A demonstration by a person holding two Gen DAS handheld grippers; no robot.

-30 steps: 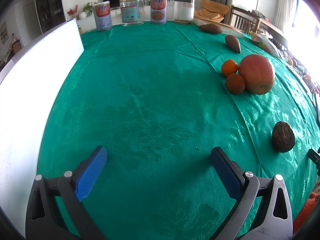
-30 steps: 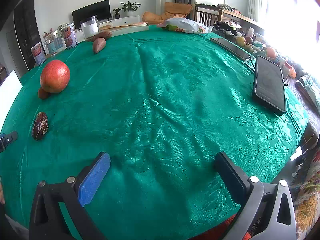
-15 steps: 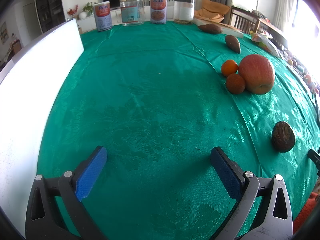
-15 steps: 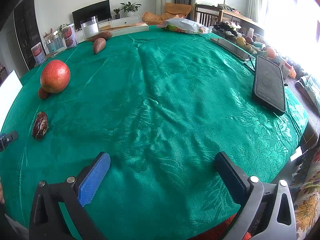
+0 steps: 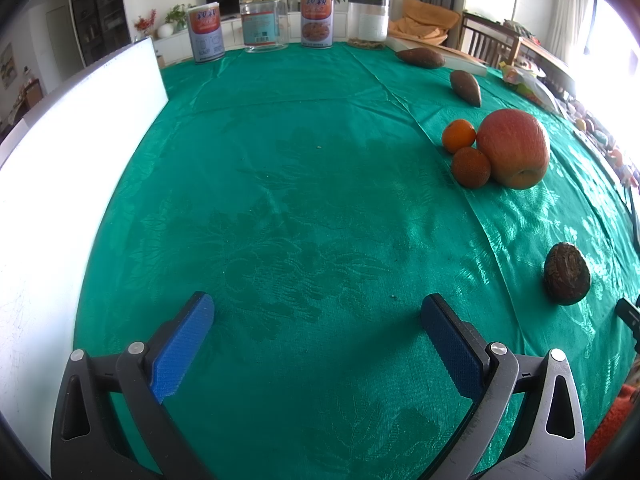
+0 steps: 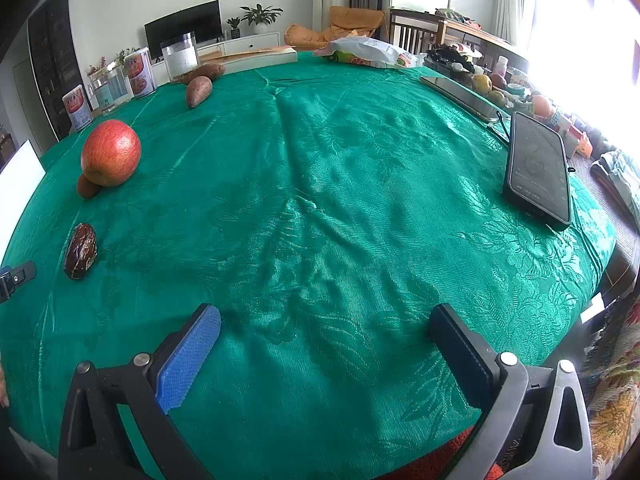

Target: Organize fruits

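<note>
A big red apple (image 5: pixel 514 148) lies on the green tablecloth (image 5: pixel 300 200) at the right, touching two small oranges (image 5: pixel 459 135) (image 5: pixel 471 167). A dark brown wrinkled fruit (image 5: pixel 566 279) lies nearer, far right. Two sweet potatoes (image 5: pixel 465 87) (image 5: pixel 420 57) lie farther back. My left gripper (image 5: pixel 316 316) is open and empty above bare cloth. In the right wrist view the apple (image 6: pixel 111 153), the dark fruit (image 6: pixel 80 250) and a sweet potato (image 6: pixel 197 91) are at the left. My right gripper (image 6: pixel 326 328) is open and empty.
A white board (image 5: pixel 60 168) stands along the left edge. Cans and jars (image 5: pixel 264 24) line the far edge. A black phone (image 6: pixel 537 168) and a tablet (image 6: pixel 464 96) lie on the right side. A bag (image 6: pixel 368 52) and clutter sit at the back right.
</note>
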